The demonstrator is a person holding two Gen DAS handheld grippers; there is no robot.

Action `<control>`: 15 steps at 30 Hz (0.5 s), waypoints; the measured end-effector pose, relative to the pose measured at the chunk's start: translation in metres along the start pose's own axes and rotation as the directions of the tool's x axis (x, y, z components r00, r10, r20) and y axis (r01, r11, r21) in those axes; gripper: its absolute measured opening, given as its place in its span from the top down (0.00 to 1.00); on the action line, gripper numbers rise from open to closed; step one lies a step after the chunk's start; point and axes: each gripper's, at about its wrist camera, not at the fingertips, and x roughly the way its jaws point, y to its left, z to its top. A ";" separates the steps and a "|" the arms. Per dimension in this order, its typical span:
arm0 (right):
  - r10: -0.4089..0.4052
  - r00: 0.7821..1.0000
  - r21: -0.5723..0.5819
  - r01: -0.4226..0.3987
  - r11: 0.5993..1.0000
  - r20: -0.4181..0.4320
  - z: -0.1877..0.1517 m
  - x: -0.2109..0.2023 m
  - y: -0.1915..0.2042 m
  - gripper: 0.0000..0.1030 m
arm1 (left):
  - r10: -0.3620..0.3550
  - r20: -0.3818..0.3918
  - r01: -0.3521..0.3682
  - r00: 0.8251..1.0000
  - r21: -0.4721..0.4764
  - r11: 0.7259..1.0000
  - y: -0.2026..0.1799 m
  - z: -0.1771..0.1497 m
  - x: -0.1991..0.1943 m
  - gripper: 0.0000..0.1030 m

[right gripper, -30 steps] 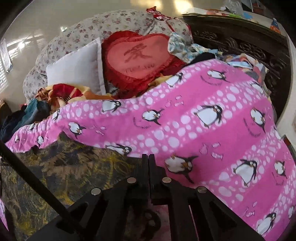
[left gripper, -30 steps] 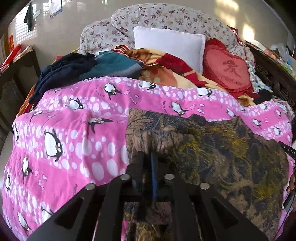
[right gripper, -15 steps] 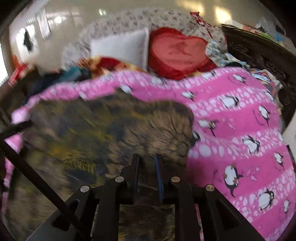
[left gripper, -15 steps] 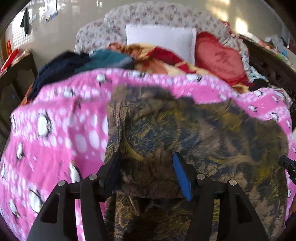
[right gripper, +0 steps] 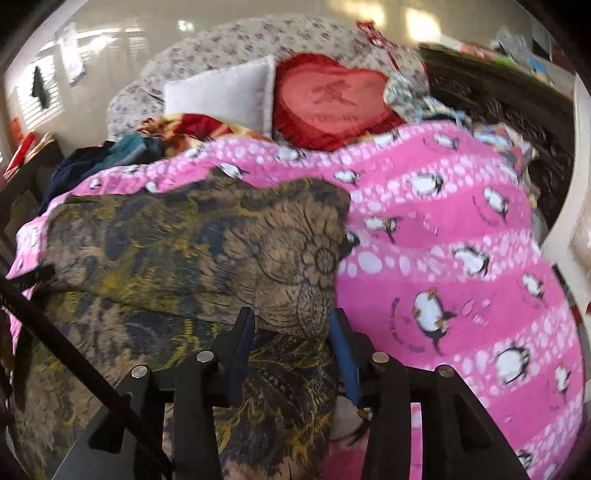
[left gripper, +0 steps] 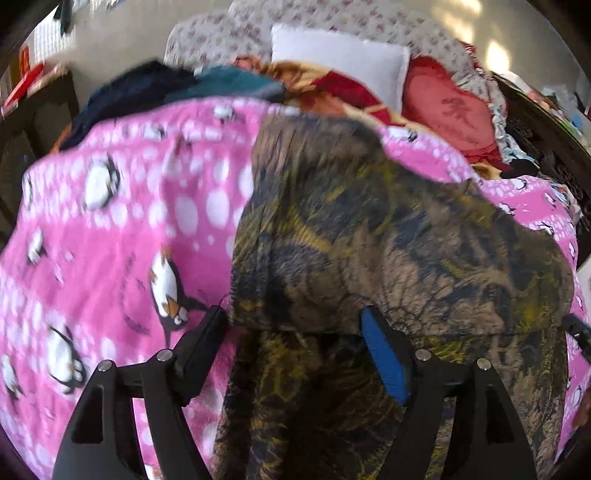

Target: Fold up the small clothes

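A brown, yellow and navy patterned garment (left gripper: 369,236) lies on a pink penguin blanket (left gripper: 122,229), its near part folded over onto itself. My left gripper (left gripper: 295,325) is open and empty, its jaws straddling the fold's left end. In the right wrist view the same garment (right gripper: 192,251) lies left of centre on the blanket (right gripper: 461,258). My right gripper (right gripper: 291,325) is open and empty over the fold's right end.
At the bed's far end lie a white pillow (right gripper: 221,96), a red heart cushion (right gripper: 332,96), a floral bolster (left gripper: 332,18) and a dark clothes pile (left gripper: 147,88). A dark carved wooden frame (right gripper: 517,107) runs along the right. A dark rod (right gripper: 55,332) crosses the lower left.
Both grippers were shut on the garment's edge a second ago. They carried it forward, folding the garment over, then opened and let it go. The jaws have since spread wider.
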 end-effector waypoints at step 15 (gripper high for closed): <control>0.065 0.998 0.021 -0.066 0.998 0.008 -0.046 -0.100 -0.012 0.35 | 0.025 0.100 -0.030 0.995 0.048 0.998 0.004 -0.054 -0.097 0.27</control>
